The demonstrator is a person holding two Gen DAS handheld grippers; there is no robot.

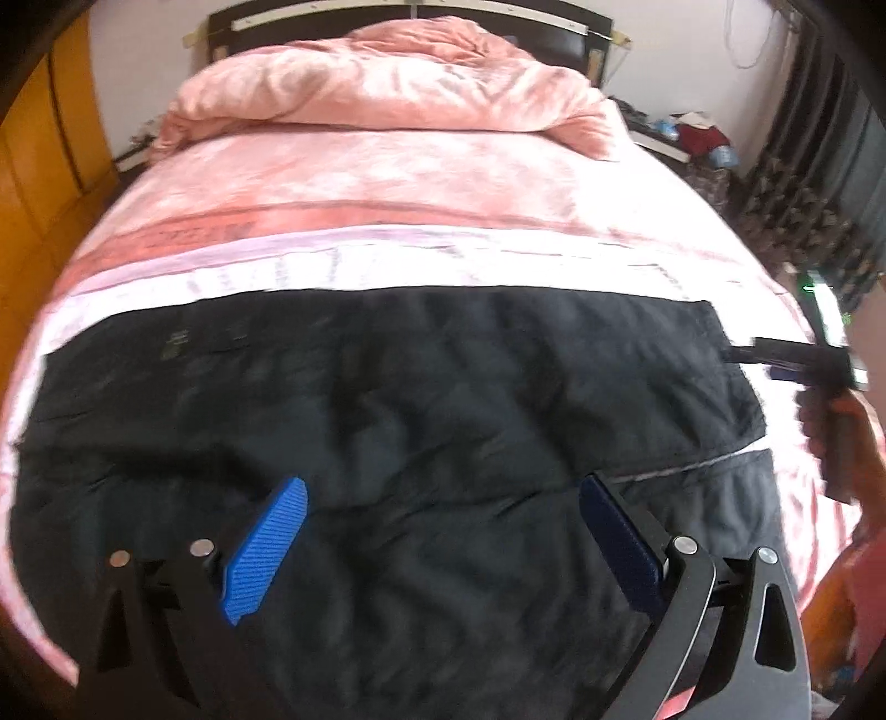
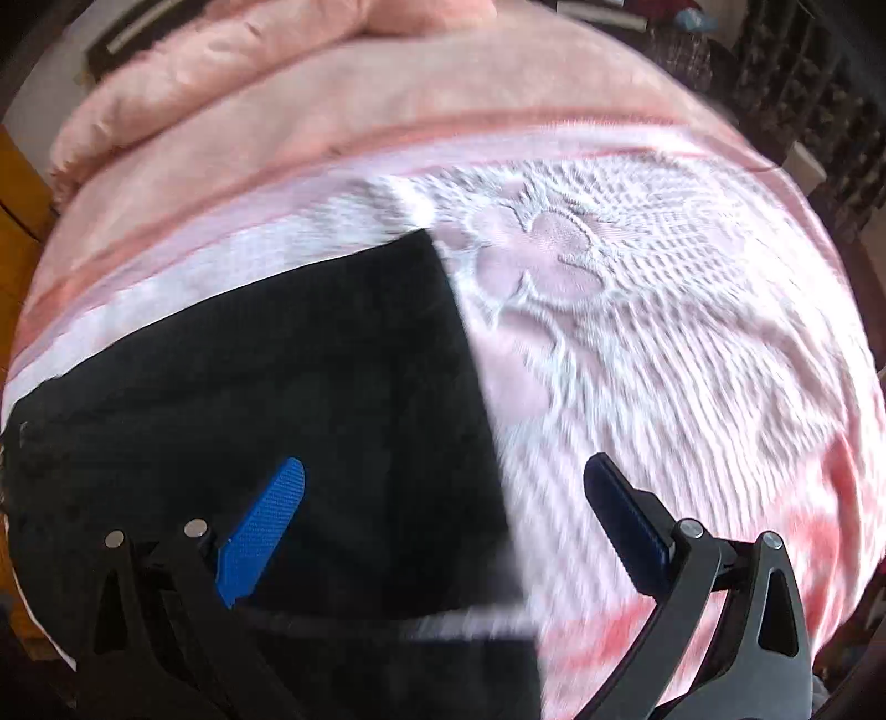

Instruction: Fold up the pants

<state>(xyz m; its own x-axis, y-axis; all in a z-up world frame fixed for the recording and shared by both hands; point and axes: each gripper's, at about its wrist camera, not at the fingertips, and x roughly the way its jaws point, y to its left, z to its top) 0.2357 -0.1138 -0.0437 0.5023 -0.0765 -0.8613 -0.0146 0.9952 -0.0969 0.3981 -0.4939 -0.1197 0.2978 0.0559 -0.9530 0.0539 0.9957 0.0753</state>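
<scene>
A pair of black pants (image 1: 387,399) lies spread flat across the foot end of a bed, on a pink and white bedspread (image 1: 387,183) with a woven flower pattern. In the left wrist view the pants run crosswise from the bed's left edge toward its right edge, and a thin pale seam line shows on the fabric near the right end. Their far edge lies straight along a white band of the bedspread.

The left gripper (image 1: 440,495) hovers over the near part of the pants with its two blue fingers (image 1: 266,548) spread wide apart and nothing between them; whether the tips touch the cloth cannot be told.

The right gripper (image 2: 443,476) is also wide apart and holds nothing. In its own view it sits over the right end of the pants (image 2: 277,387): its left finger is over the black fabric, its right finger over bare bedspread (image 2: 664,332), and the pants' end edge runs between them. From the left wrist view the same right gripper (image 1: 775,360) shows blurred just beside the right end of the pants, gripped by the person's hand (image 1: 841,437).

At the head of the bed a pink comforter (image 1: 382,83) is bunched up against a dark headboard (image 1: 410,14). A yellow wooden wardrobe (image 1: 39,144) stands along the left side of the bed.
</scene>
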